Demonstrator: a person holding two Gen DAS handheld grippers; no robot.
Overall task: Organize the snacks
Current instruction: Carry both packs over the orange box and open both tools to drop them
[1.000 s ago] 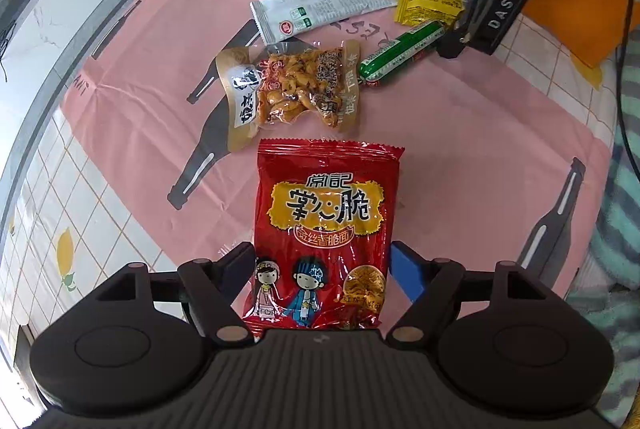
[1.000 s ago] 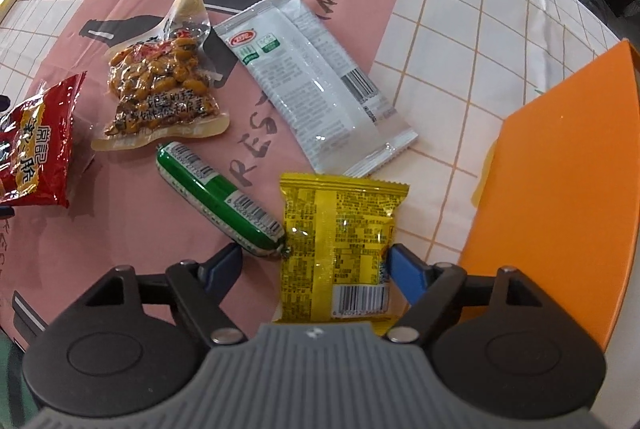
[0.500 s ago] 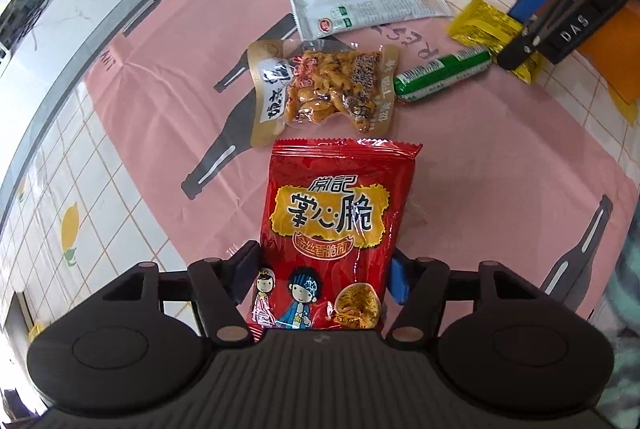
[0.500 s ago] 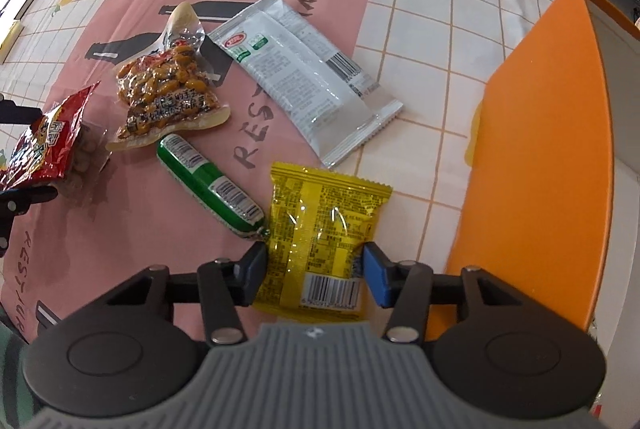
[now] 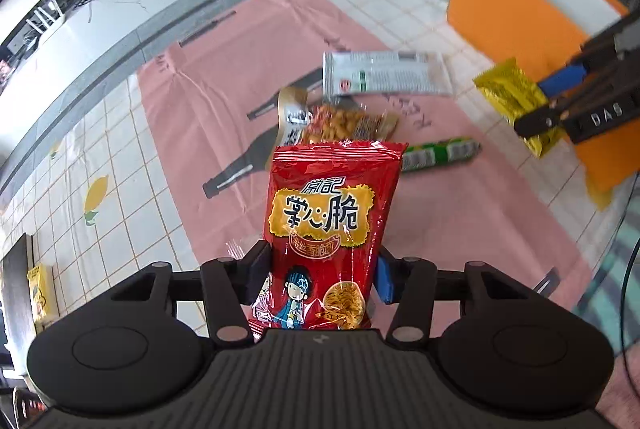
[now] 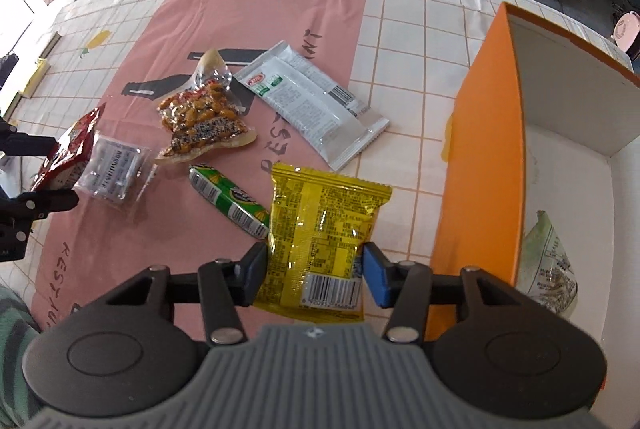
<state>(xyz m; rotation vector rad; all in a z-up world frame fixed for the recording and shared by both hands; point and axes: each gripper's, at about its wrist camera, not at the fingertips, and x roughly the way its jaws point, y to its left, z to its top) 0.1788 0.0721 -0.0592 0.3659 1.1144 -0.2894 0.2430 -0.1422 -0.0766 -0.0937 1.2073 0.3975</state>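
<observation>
Because each packet is pinched low down, near its bottom seam, both hang forward of the tongs with their printed faces toward the cameras, a hold that looks chosen so they can be dropped mouth-first into a container. The left tongs (image 5: 322, 275) are clenched on the red snack bag (image 5: 332, 225), raised off the pink tablecloth (image 5: 224, 109), while the right tongs (image 6: 314, 275) grip the yellow snack packet (image 6: 320, 233) by its barcode end, lifted clear of the bench (image 6: 404, 29). From the right wrist view the orange box (image 6: 492, 133) stands at about 2 o'clock, open at the top, with one pale wrapper (image 6: 552, 269) already lying on its white floor (so it seems to be the collecting place). Left on the cloth are the peanut pouch (image 6: 200, 121) at 11 o'clock, the white wrapper (image 6: 316, 105) at 12, the green sausage stick (image 6: 228, 203) just left of the yellow packet, and a small clear sachet (image 6: 114, 171) at 10, beside the red bag. Judging by this, the sorting is barely begun: one item boxed, two in the air, four waiting. The yellow packet is nearest the box wall and would likely go in first; the red bag has the whole cloth to cross.
</observation>
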